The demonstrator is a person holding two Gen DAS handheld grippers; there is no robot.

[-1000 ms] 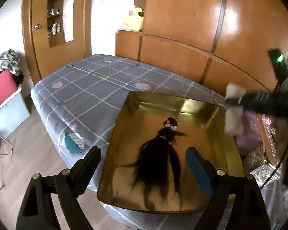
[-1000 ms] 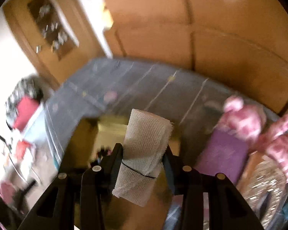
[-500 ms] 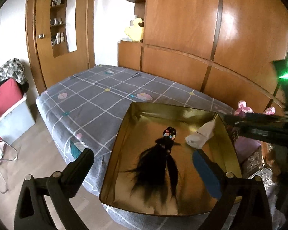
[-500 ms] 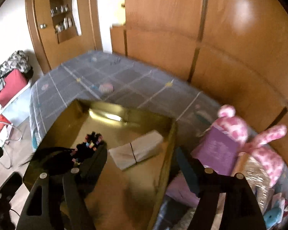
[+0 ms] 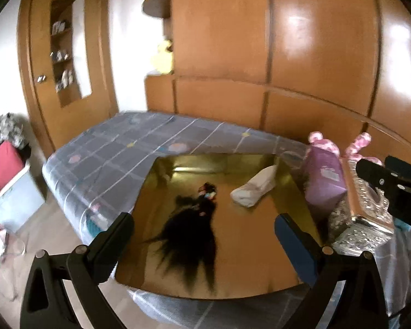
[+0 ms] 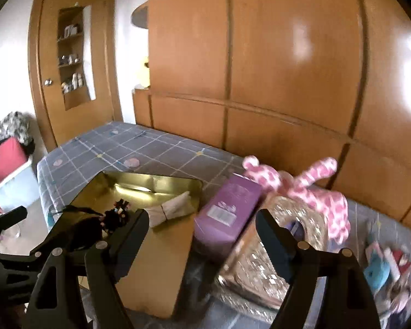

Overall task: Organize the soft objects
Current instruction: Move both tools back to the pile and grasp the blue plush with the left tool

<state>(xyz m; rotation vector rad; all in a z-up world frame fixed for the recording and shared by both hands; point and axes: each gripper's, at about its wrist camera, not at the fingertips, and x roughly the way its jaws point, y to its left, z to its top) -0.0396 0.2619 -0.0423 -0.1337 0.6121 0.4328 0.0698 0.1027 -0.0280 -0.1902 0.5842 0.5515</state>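
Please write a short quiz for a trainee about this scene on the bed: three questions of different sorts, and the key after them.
1. True or false: the white gauze roll lies inside the gold tray.
2. Which thing lies in the tray beside the roll? A) the black hairpiece B) a pink plush toy C) a purple box
3. Fill in: the right gripper is ____ and holds nothing, its jaws having just been opening.

Key: 1 true; 2 A; 3 open. The pink plush toy and the purple box sit on the bed, outside the tray.
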